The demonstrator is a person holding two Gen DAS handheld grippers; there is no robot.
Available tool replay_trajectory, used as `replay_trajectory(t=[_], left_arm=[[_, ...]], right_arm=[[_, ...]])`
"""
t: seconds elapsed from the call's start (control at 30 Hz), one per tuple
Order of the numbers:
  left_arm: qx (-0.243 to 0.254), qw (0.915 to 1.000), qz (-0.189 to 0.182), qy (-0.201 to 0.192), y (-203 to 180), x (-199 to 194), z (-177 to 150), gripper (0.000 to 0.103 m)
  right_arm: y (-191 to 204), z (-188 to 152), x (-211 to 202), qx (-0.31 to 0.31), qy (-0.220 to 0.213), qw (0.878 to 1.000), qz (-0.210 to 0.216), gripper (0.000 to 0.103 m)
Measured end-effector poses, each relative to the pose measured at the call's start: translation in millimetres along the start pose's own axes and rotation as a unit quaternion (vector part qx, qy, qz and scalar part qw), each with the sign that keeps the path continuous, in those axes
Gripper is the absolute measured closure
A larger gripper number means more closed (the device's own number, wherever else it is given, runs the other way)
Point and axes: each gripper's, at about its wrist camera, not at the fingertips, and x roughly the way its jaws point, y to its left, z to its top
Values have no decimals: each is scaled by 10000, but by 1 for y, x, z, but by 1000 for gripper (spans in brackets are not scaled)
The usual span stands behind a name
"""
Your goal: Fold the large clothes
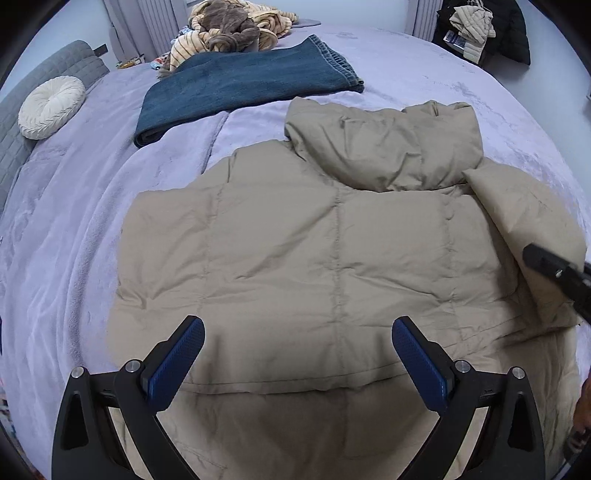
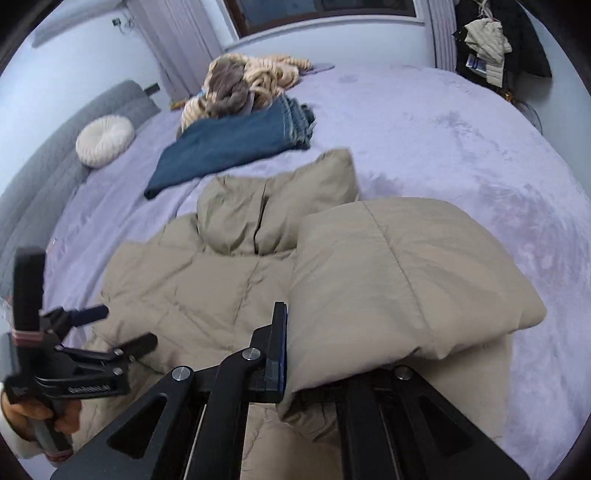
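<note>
Two neighbours (folded jeans (image 1: pixel 240 88), round cushion (image 1: pixel 51 107)) beyond jacket (image 1: pixel 314 251).

A: Light's soft, cool, even, w/ a bluish cast over the bed (image 1: pixel 424 66). No glare.

B: Source? Window (image 2: pixel 321 11) at top of right wrist view, looks dark tho.

A: Shadows faint; one soft patch under left tongs (image 1: pixel 297 326) on the jacket (image 1: pixel 314 240).

B: Heavy fisheye, black vignette in corners, edges bent. Left view sharp; right view slightly smeared, esp. the jeans (image 2: pixel 236 144) & other tool at left edge.
</note>
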Motion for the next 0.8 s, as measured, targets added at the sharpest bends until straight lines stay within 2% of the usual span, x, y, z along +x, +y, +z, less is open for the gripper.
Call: replay_trajectory(t=[0.13, 0.23, 0.3, 0.33, 0.4, 0.43, 0.47, 0.5, 0.6, 0.7, 0.73, 0.77, 0.8], left_arm=[[-92, 9999, -79, 44, 18, 7, -5, 1], [-184, 9997, -139, 112, 26, 14, -6, 1], [-236, 9994, -229, 134, 27, 15, -6, 1], [-252, 9992, -271, 132, 27, 15, -5, 1], [-278, 9988, -406, 72, 29, 13, -1, 1], [-302, 9985, -458, 40, 30, 12, 1, 1], [-343, 9981, -520, 5, 31, 11, 3, 1], [-394, 9974, -597, -22, 34, 11, 5, 1], [-656, 9955, -674, -87, 45, 11, 11, 1], [-903, 9931, -741, -132, 60, 14, 16, 1], [-949, 9924, -775, -141, 65, 14, 16, 1], [-985, 9917, -816, -155, 70, 14, 16, 1], [-1037, 9906, -876, -167, 75, 14, 17, 1]], right_arm=[[2, -25, 28, 198, 327, 9991, -179, 97], [-5, -30, 40, 310, 528, 9977, -295, 95], [-7, -29, 41, 414, 638, 9967, -273, 91], [-8, -28, 38, 511, 692, 9960, -222, 86], [-12, -27, 24, 803, 708, 9943, -21, 67], [-17, -29, 12, 996, 607, 9931, 97, 43], [-22, -31, 0, 1186, 461, 9918, 145, 26], [-30, -34, -14, 1431, 248, 9893, 171, 24], [-62, -41, -38, 2261, -72, 9736, 302, 24], [-102, -46, -45, 3265, -353, 9431, 520, 25], [-112, -46, -46, 3554, -448, 9318, 593, 37], [-121, -45, -45, 3812, -509, 9208, 644, 60], [-124, -42, -43, 3902, -543, 9162, 733, 73]])
